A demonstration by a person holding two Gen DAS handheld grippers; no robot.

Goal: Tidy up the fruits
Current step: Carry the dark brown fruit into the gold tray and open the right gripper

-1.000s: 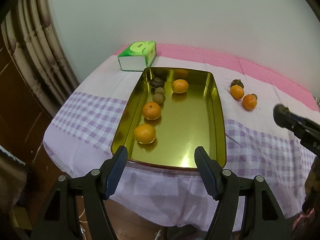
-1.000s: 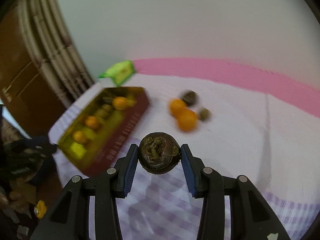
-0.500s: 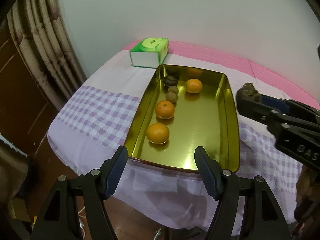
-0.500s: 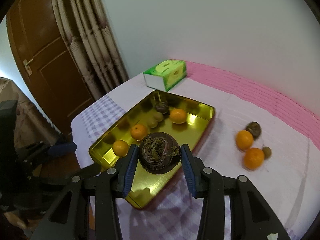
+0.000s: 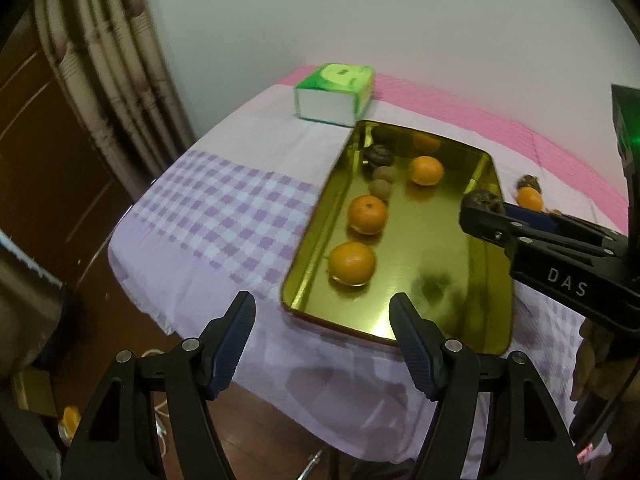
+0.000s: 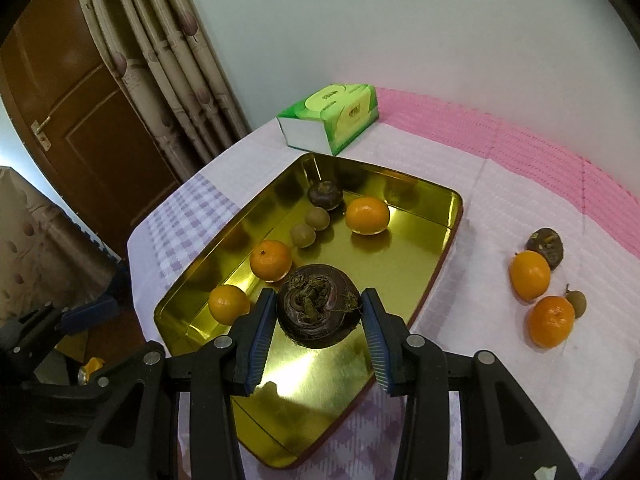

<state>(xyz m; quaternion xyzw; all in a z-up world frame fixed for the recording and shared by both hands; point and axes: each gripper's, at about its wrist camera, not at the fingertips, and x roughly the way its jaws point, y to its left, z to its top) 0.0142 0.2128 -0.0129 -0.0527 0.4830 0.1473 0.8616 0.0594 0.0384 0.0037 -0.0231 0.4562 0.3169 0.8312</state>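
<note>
Tray: we see the gold tray (image 6: 436, 248) lying beyond and below our right fingers.
Right gripper (image 6: 318, 320): our fingers clamp the dark fruit (image 6: 318, 310) between the pads, above the tray.
Left gripper (image 5: 322, 340): our fingers gape wide, nothing between them, tray's near rim just ahead.
Oranges: three in the tray, the nearest orange (image 6: 229, 304) left of our right fingers.
</note>
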